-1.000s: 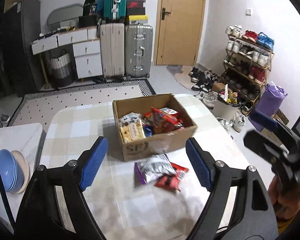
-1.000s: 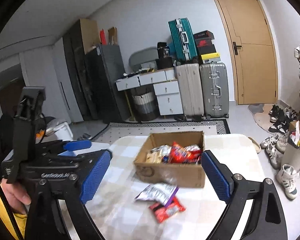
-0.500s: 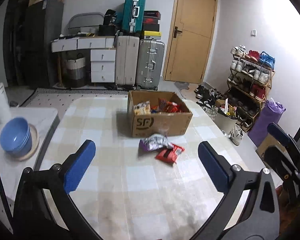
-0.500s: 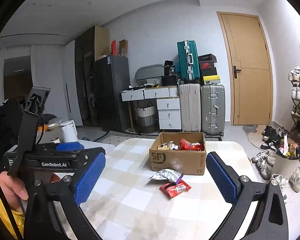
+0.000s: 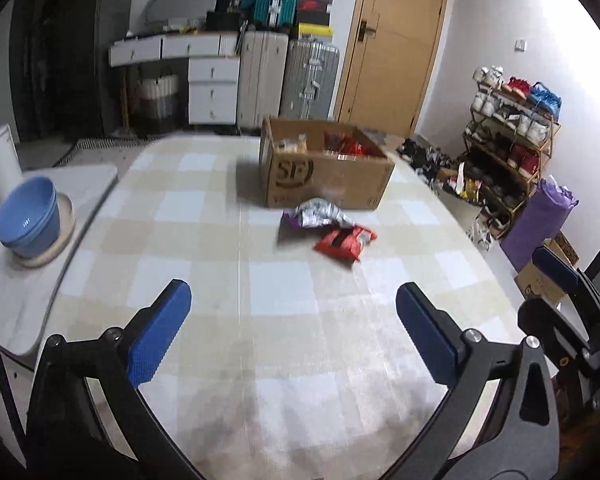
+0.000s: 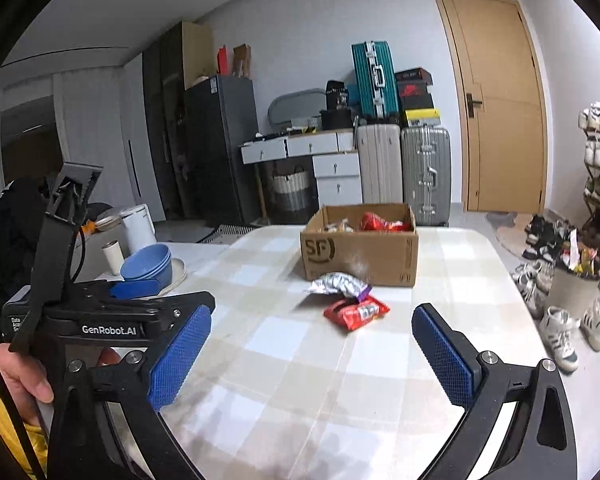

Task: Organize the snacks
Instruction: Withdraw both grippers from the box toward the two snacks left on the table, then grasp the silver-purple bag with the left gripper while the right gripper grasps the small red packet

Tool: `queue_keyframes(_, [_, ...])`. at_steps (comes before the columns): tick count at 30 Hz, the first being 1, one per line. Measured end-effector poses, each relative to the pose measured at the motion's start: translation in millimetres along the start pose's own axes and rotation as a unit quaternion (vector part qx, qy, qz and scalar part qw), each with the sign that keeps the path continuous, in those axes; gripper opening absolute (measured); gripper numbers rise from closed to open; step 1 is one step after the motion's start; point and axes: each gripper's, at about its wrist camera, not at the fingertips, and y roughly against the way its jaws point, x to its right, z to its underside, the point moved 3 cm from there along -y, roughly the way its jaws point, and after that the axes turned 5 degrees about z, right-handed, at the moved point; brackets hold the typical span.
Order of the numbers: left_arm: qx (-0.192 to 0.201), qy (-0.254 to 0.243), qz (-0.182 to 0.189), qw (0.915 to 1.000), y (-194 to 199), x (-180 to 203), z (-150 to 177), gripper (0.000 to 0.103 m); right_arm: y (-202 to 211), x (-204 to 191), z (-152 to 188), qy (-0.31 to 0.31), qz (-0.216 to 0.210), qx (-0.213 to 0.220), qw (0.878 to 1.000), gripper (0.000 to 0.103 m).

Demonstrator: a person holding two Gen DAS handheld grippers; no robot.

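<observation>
- Since a second ago I have pulled both claws back toward the near end of the counter (image 5: 204,216), so the cardboard box (image 5: 328,178) and the two loose packets now sit much farther ahead of me.
- My left claw (image 5: 294,320) has just been opening and now stands wide apart, with only bare checked cloth between its blue pads (image 5: 160,336).
- My right claw (image 6: 312,352) has likewise just been opening; its jaws are spread wide with nothing between them.
- From the right wrist view I see the left claw at the left edge, with a hand (image 6: 20,376) wrapped round its grip.
- The box stands on the far half of the counter, open at the top, with red and pale snack packs showing inside.
- A silver packet (image 6: 338,282) with a purple edge lies just in front of the box's near wall.
- A red packet (image 6: 356,312) lies just beside the silver one on its near side; whether they touch I cannot tell.
- On a separate white surface to the left sit stacked blue bowls (image 5: 30,216) on a pale plate.
</observation>
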Motion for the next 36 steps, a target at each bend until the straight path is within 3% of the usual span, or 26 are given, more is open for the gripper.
queue_keyframes(19, [-0.049,0.031,-0.006,0.9983,-94.9,-26.3,-2.2,0.102,-70.4,15.0,40.8,-0.026,-0.020,-0.060,0.998,0.102])
queue_keyframes(23, [-0.074,0.057,0.020,0.9954,-130.1,-39.3,-12.1,0.102,-87.4,24.1,45.2,-0.037,-0.023,-0.075,0.996,0.102])
queue_keyframes(26, [-0.100,0.102,0.062,0.9878,-167.5,-49.8,-26.9,0.102,-99.4,32.3,47.1,-0.051,-0.026,-0.081,0.995,0.102])
queue_keyframes(30, [-0.140,0.177,0.112,0.9680,-221.0,-59.9,-44.2,0.102,-113.1,44.9,48.5,-0.068,-0.035,-0.087,0.993,0.102])
queue_keyframes(33, [-0.154,0.202,0.120,0.9597,-253.6,-58.4,-55.5,0.100,-116.7,48.3,48.9,-0.075,-0.043,-0.089,0.992,0.102])
queue_keyframes(36, [-0.170,0.244,0.134,0.9454,-284.7,-59.6,-63.8,0.100,-120.4,48.4,49.0,-0.075,-0.049,-0.090,0.992,0.102])
